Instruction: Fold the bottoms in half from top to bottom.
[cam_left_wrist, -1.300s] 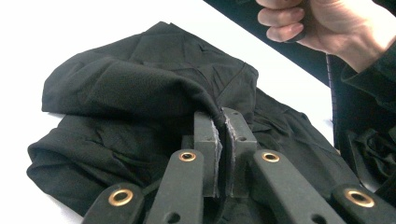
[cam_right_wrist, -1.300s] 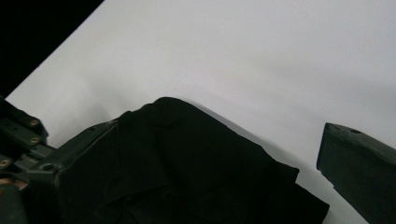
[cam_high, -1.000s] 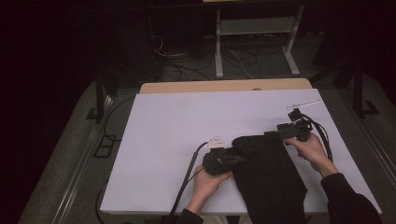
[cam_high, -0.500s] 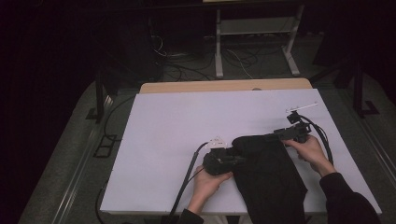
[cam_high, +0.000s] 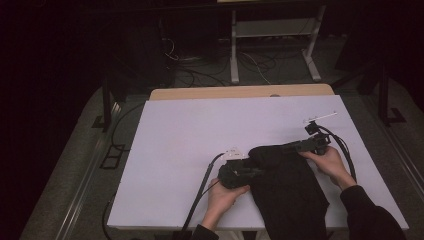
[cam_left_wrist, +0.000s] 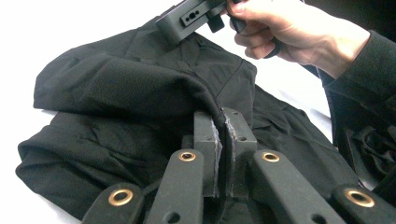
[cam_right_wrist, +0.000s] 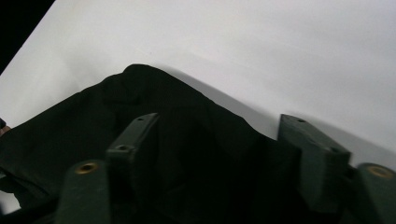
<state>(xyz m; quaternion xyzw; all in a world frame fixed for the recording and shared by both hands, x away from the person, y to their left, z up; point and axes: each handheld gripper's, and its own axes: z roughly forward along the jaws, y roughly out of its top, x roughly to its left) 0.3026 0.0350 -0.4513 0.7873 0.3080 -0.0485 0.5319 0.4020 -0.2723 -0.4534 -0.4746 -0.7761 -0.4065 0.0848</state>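
Pinching black garment (cam_left_wrist: 116, 107) – left gripper (cam_left_wrist: 222, 135); right gripper (cam_right_wrist: 224, 149) closing, straddling it.

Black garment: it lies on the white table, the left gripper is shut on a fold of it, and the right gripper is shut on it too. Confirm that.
Wrong on the right gripper: the right gripper view shows it open over the black garment.

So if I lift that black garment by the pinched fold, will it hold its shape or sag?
It will probably sag: the black garment lies in soft folds and drapes over the table edge. The left gripper is shut on a thin fold, so it likely lifts lightly but may slip. The right gripper, jaws just closing, straddles cloth without pressing it.
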